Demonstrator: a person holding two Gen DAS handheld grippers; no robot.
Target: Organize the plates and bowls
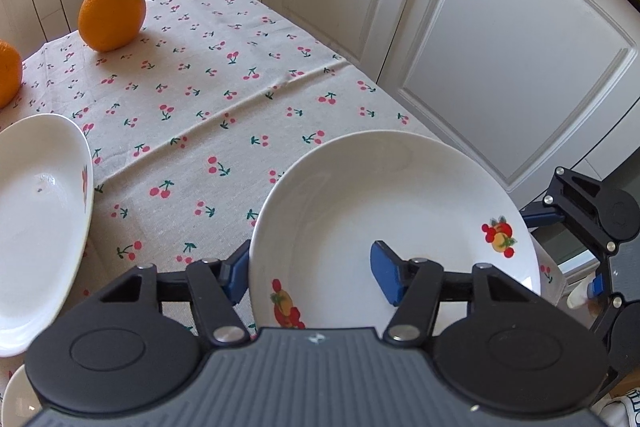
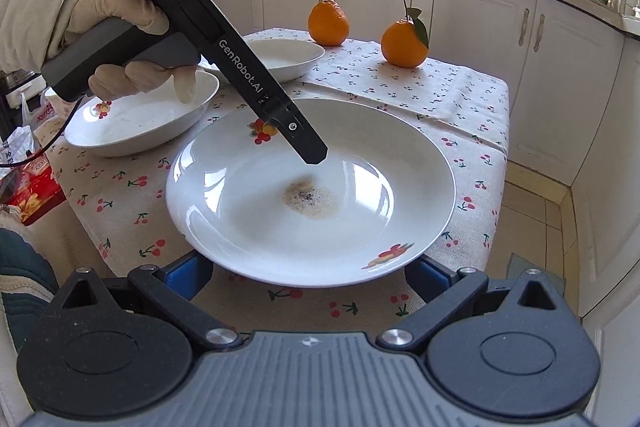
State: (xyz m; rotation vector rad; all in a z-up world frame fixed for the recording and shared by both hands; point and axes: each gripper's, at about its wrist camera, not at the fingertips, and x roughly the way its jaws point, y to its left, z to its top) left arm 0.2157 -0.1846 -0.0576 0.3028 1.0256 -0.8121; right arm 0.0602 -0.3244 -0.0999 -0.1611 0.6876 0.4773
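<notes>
Left wrist view: the left gripper (image 1: 310,275) is pinching the near rim of the white plate (image 1: 400,211). One blue pad sits outside the edge at 9 o'clock of the grip and the other on the inner slope at 3 o'clock. The plate lies at the table corner on the cherry tablecloth (image 1: 208,107). A white bowl (image 1: 36,219) is at 9 o'clock, well apart, and an orange (image 1: 112,15) at 11 o'clock, far back.

Handling, as a judgement: glazed ceramic, so stiff, fairly heavy, slick and breakable. A one-sided rim pinch will let it tip. Best to grip the rim deep, near the fruit decal, and support the opposite edge.

Right wrist view: the right gripper (image 2: 310,277) is spread wide, its blue pads flanking the plate's (image 2: 360,155) near edge at 6 o'clock, not pressing.

Only this view shows:
- a brown dirty patch (image 2: 310,199) at the plate's centre
- a gloved hand (image 2: 132,27) holding the left gripper's handle
- that gripper's tip (image 2: 314,155) down on the plate's inner face at 12 o'clock
- two bowls (image 2: 140,123) at 10 o'clock

The left view alone shows both left pads straddling the rim.
</notes>
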